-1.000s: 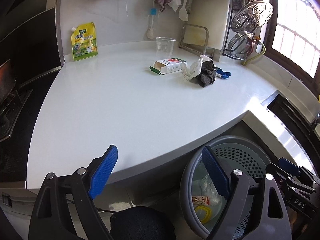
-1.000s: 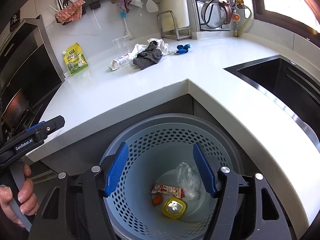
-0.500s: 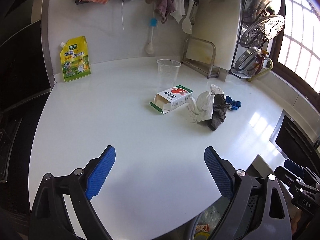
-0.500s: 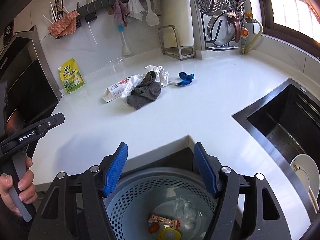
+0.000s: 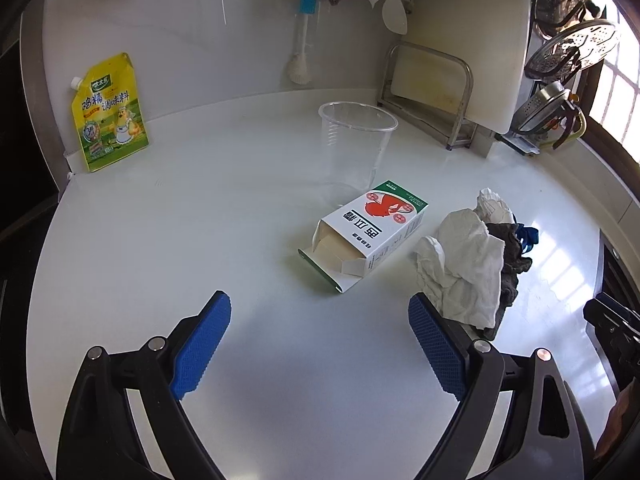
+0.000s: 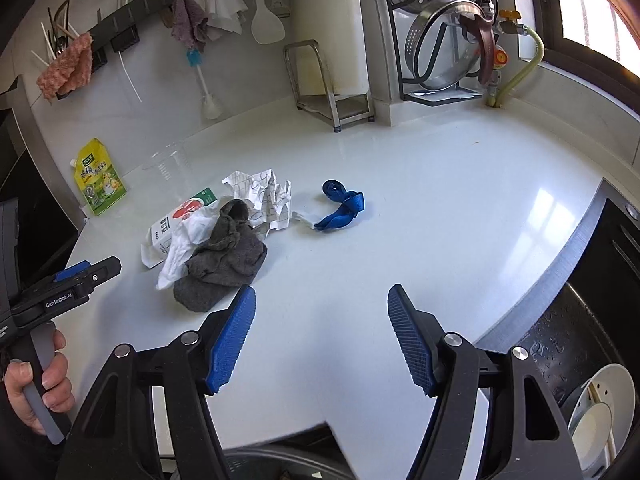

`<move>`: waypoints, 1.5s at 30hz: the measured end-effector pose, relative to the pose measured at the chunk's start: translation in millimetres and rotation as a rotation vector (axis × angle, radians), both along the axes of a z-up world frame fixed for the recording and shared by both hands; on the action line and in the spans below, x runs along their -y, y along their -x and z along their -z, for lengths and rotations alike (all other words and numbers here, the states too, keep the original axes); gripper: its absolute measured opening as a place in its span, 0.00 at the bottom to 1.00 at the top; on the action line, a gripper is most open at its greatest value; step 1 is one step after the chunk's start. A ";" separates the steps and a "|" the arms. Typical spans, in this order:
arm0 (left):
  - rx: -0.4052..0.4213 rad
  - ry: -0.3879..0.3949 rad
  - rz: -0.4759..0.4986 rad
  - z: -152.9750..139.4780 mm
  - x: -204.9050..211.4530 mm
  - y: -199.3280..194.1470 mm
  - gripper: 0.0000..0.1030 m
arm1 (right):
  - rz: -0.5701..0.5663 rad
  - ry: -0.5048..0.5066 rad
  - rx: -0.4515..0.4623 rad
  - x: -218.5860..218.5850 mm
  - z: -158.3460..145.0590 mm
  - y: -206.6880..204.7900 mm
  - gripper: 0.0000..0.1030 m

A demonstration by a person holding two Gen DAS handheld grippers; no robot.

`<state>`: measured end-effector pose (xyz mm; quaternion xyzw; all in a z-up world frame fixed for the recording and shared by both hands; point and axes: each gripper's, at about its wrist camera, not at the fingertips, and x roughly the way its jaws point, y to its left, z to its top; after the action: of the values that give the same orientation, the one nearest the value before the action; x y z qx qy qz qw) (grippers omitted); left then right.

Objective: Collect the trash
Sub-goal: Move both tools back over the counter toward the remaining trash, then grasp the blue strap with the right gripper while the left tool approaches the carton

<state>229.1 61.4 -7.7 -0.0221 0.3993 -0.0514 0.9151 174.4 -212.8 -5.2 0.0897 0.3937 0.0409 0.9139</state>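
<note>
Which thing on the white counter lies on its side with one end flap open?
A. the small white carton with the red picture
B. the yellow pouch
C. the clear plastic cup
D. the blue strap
A: in the left wrist view the small white carton lies flat on the counter, its near flap folded open and the inside showing.

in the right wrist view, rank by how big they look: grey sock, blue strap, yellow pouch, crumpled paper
1. grey sock
2. crumpled paper
3. blue strap and yellow pouch look about alike, so no ranking between them.
The pouch stands farther back against the wall, so it may really be bigger than it looks.
</note>
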 end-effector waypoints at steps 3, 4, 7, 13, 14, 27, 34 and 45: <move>-0.020 -0.004 0.009 6.2 3.4 -16.9 0.86 | -0.002 0.036 -0.024 -2.4 9.9 -26.1 0.64; -0.021 -0.010 0.012 7.3 4.8 -20.7 0.86 | -0.003 0.044 -0.033 -2.9 13.3 -34.6 0.64; -0.017 -0.021 0.019 9.1 8.7 -29.4 0.86 | -0.007 0.054 -0.059 2.1 22.0 -57.4 0.64; -0.022 -0.031 0.034 13.2 13.9 -39.9 0.86 | -0.035 0.079 -0.104 3.1 33.3 -92.1 0.64; -0.021 -0.036 0.036 13.6 14.8 -41.4 0.86 | -0.043 0.085 -0.114 2.4 35.3 -96.1 0.64; -0.047 -0.028 0.038 17.8 17.0 -58.6 0.86 | -0.057 0.118 -0.131 -6.1 41.2 -124.7 0.64; -0.065 -0.020 0.046 22.4 17.3 -62.9 0.86 | -0.080 0.164 -0.116 -14.4 40.7 -122.3 0.30; -0.070 -0.060 0.094 25.2 27.1 -69.2 0.86 | -0.106 0.075 -0.100 -10.9 31.6 -110.3 0.19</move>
<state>298.3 34.3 -32.9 0.0221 0.4329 -0.0815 0.8975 284.7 -201.9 -36.8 0.0363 0.4444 0.0697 0.8924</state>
